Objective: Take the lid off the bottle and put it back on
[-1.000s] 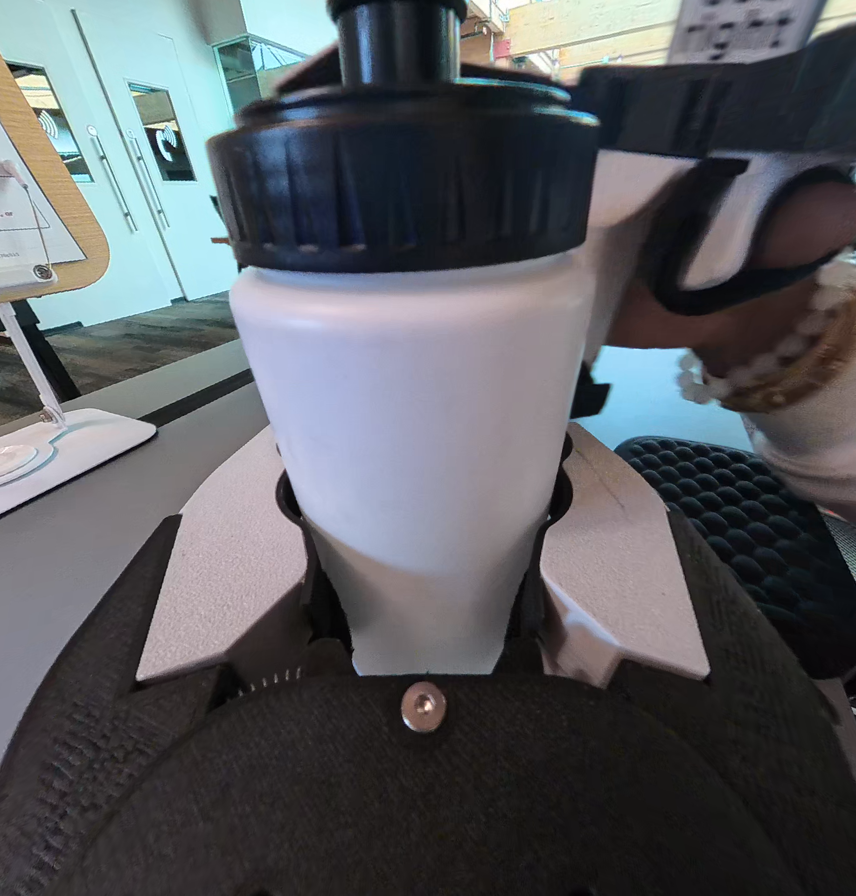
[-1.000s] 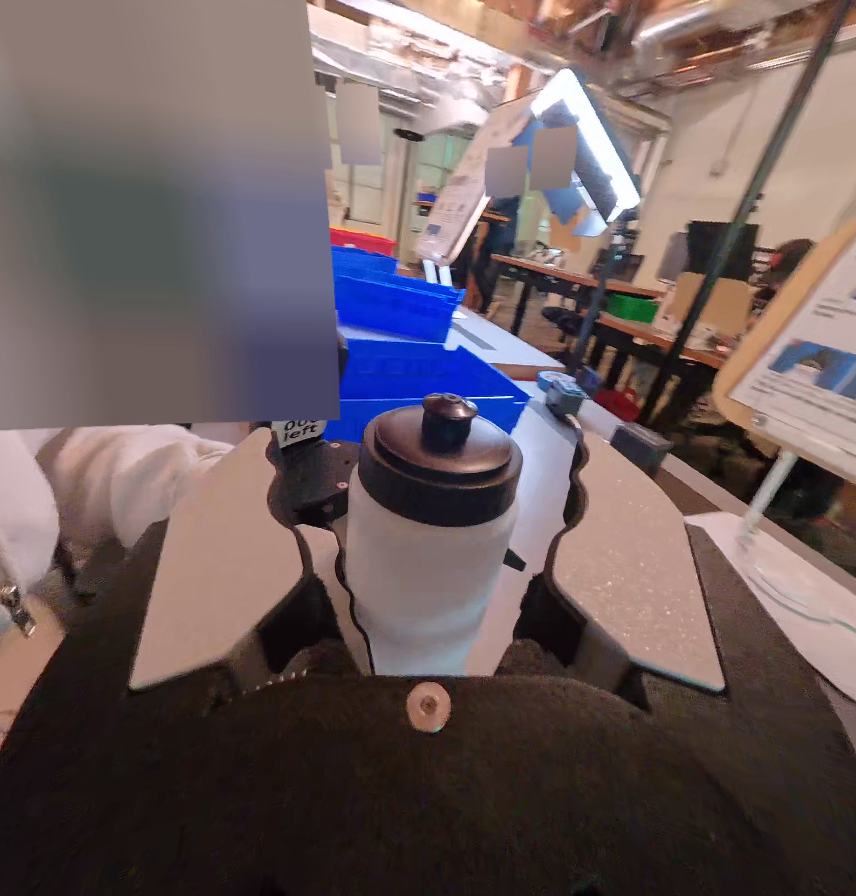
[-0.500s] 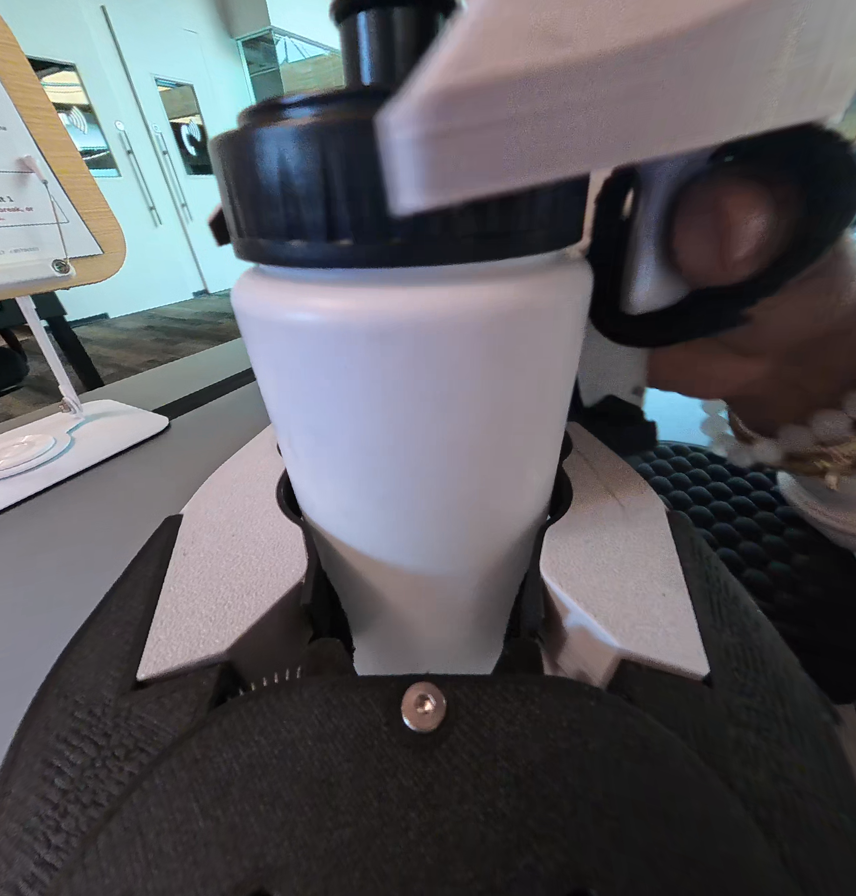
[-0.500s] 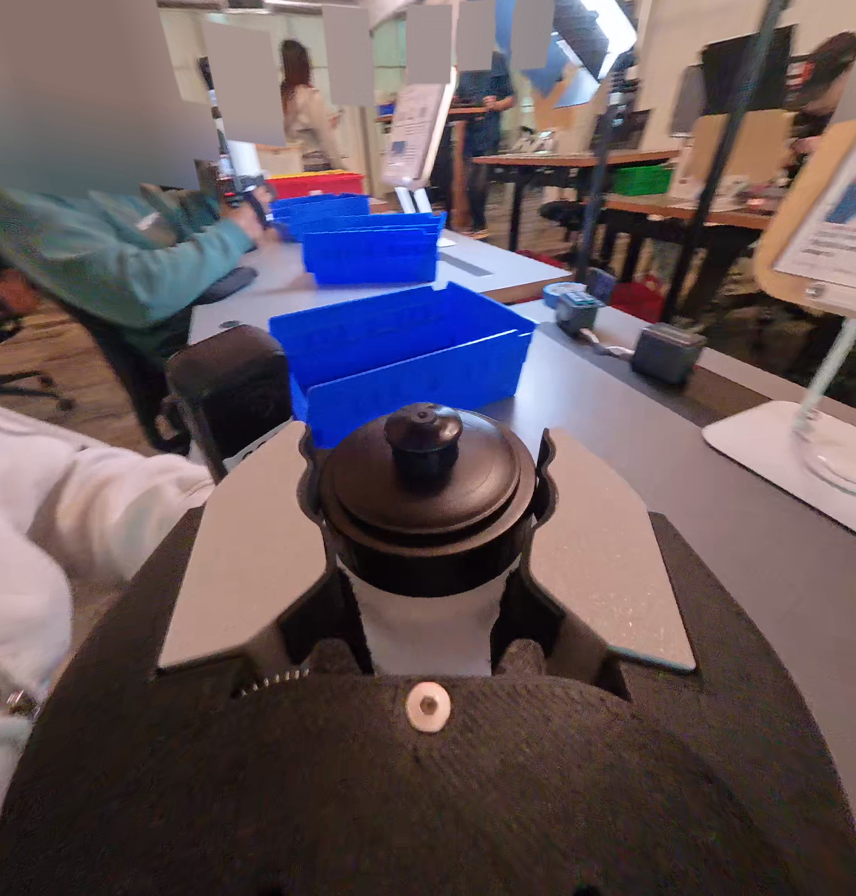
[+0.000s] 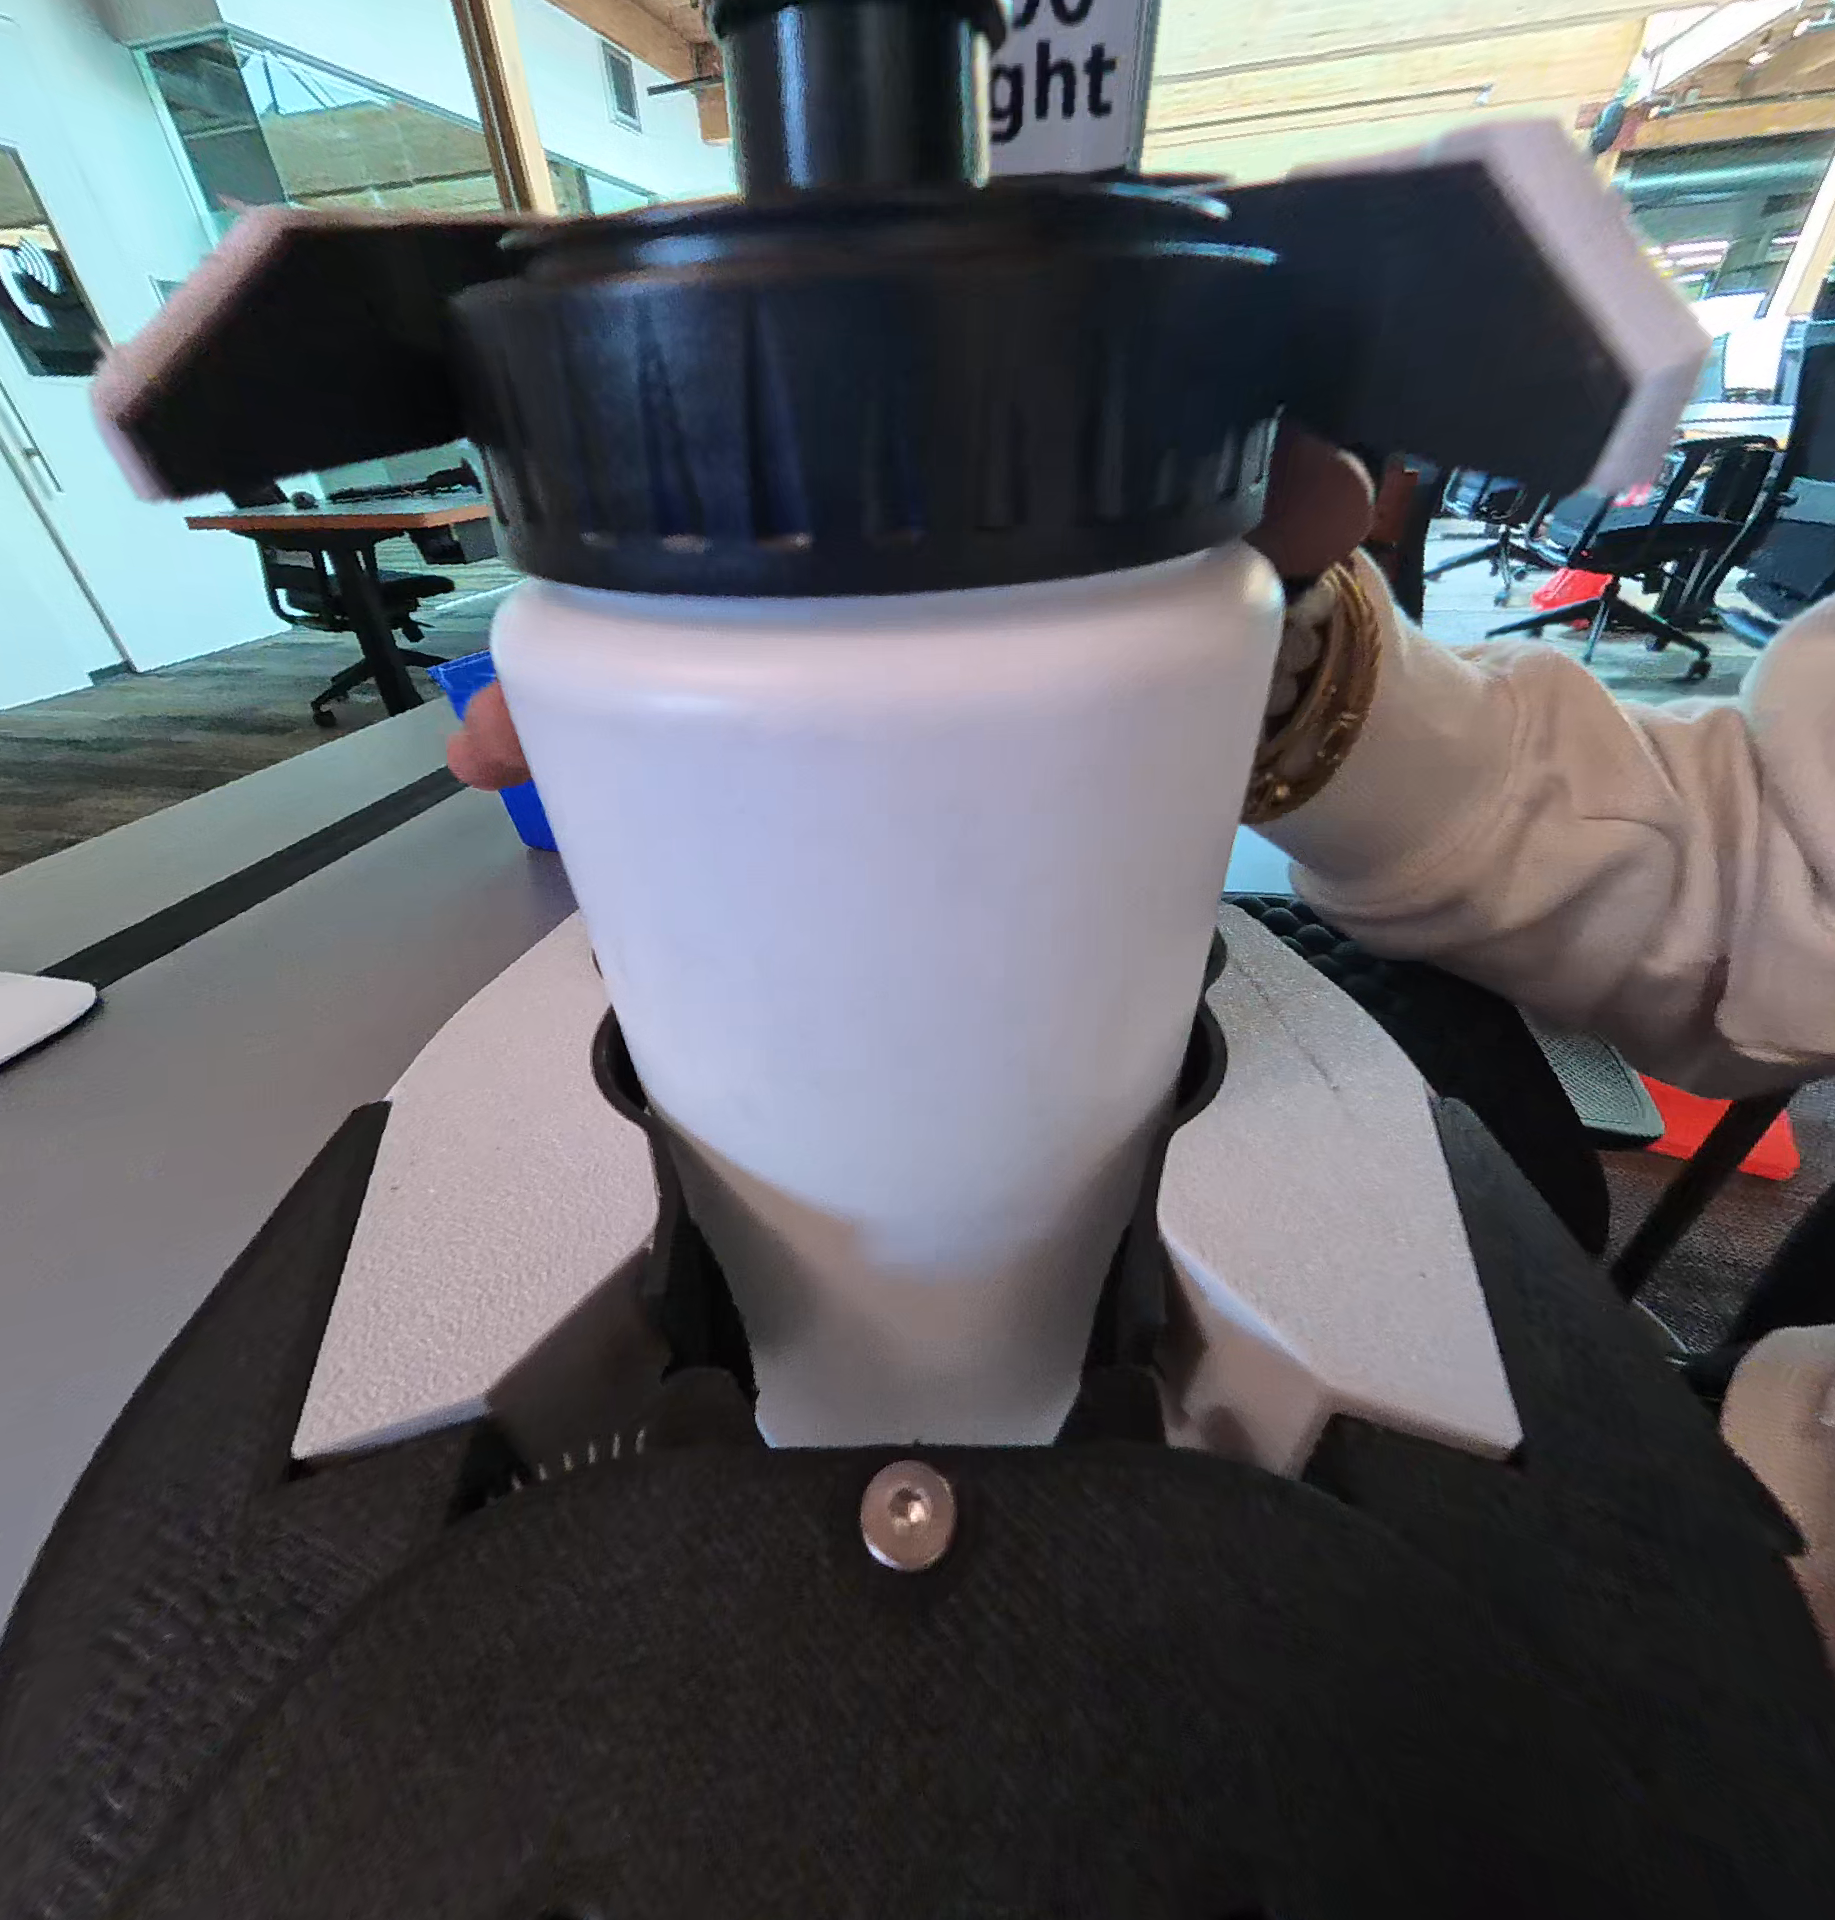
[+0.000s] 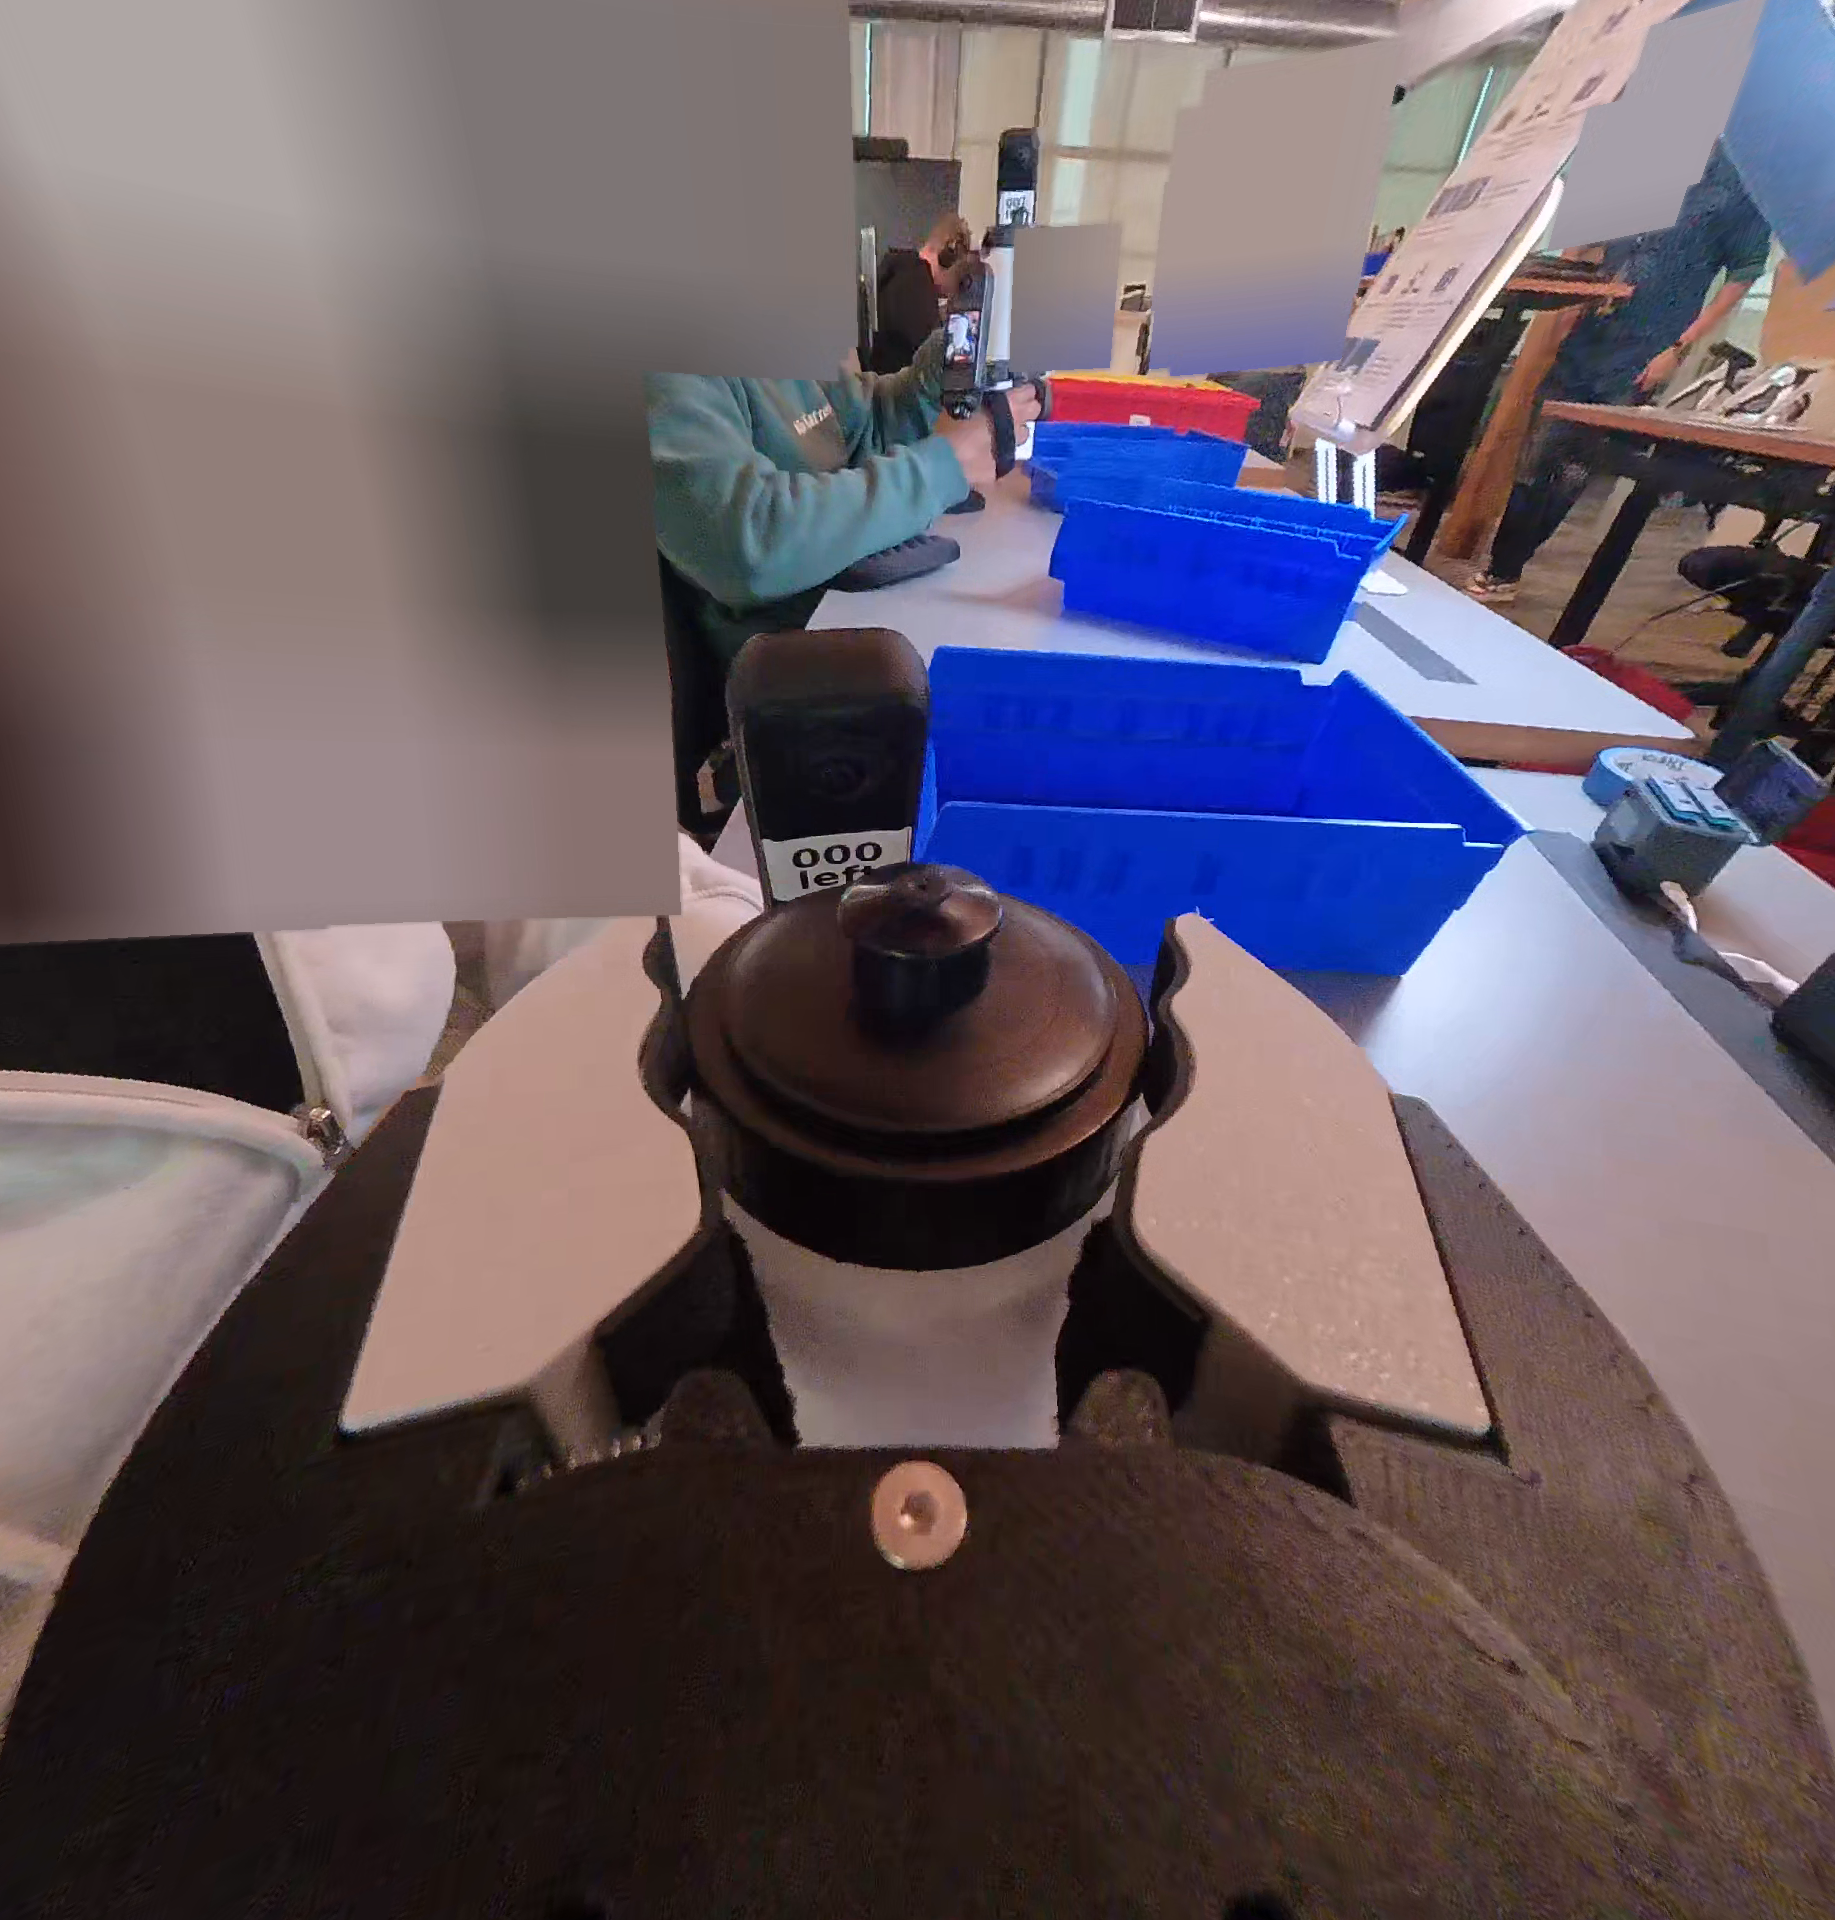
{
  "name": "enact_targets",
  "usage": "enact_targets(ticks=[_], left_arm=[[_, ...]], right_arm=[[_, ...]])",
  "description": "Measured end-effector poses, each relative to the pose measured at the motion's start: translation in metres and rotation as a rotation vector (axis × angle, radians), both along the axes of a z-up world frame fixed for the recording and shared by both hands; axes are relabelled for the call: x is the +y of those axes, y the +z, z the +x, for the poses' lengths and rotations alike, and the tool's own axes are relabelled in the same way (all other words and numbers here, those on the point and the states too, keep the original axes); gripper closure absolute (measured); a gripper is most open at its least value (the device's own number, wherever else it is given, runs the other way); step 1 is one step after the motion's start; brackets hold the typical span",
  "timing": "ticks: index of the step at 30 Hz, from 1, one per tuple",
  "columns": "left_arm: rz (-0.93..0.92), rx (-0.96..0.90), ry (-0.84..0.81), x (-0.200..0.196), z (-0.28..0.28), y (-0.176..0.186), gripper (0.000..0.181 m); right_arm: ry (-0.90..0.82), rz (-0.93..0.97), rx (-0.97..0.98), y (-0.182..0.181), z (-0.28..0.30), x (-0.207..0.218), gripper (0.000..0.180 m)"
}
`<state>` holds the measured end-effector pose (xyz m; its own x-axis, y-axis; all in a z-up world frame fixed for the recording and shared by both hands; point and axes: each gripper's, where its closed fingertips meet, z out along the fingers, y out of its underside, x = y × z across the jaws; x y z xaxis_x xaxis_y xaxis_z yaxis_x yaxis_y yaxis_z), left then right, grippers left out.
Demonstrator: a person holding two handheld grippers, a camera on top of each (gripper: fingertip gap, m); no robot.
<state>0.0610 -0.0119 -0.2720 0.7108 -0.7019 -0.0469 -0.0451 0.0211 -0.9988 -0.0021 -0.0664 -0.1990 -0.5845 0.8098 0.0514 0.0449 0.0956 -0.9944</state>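
A white bottle [image 5: 882, 883] with a black ribbed screw lid [image 5: 871, 416] stands upright between my grippers, above a grey table [image 5: 165, 1091]. My left gripper [image 5: 908, 997] is shut on the bottle's lower body. My right gripper [image 6: 913, 1039] is shut on the lid [image 6: 913, 1101], one finger on each side, with the white bottle [image 6: 923, 1340] below it. In the left wrist view the right gripper [image 5: 871, 343] straddles the lid from behind, its fingers [image 5: 1464, 312] sticking out on both sides. The lid sits on the bottle's neck. The bottle's base is hidden.
Blue bins [image 6: 1204, 810] stand on the grey table [image 6: 1567, 1091] beyond the bottle, with small grey devices [image 6: 1671, 831] at the right. A person in a teal sleeve [image 6: 788, 488] works farther down the table. A white stand base [image 5: 9, 1018] lies at the left.
My right gripper has come in over the lid and shut on it, then swung round so its fingers now straddle the lid. The left gripper keeps its hold on the bottle.
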Motion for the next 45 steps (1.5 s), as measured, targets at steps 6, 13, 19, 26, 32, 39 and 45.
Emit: enact_targets(ticks=[6,13,19,26,32,39,45], left_arm=[[0.001,0.003,0.133,0.005,-0.009,0.000,0.081],[-0.041,0.039,0.001,-0.002,0.002,-0.003,0.081],[-0.038,0.023,0.133,0.007,-0.015,-0.002,0.082],[-0.056,0.040,0.231,0.010,-0.020,-0.004,0.092],[0.050,-0.040,0.164,0.006,-0.021,0.011,0.084],[-0.032,0.003,0.123,0.007,-0.011,0.000,0.080],[-0.045,0.014,0.126,0.003,-0.008,-0.001,0.082]], right_arm=[[-0.298,-0.047,0.023,0.001,-0.003,0.014,0.102],[-0.264,0.017,0.034,-0.001,0.001,0.012,0.089],[-0.284,0.058,-0.092,-0.006,-0.008,0.017,0.102],[-0.591,-0.003,0.018,-0.004,-0.003,0.039,0.102],[-0.493,-0.086,0.083,0.000,-0.001,0.037,0.102],[-0.375,-0.081,0.112,0.000,-0.005,0.019,0.102],[-0.476,-0.086,0.144,0.001,-0.002,0.018,0.102]])
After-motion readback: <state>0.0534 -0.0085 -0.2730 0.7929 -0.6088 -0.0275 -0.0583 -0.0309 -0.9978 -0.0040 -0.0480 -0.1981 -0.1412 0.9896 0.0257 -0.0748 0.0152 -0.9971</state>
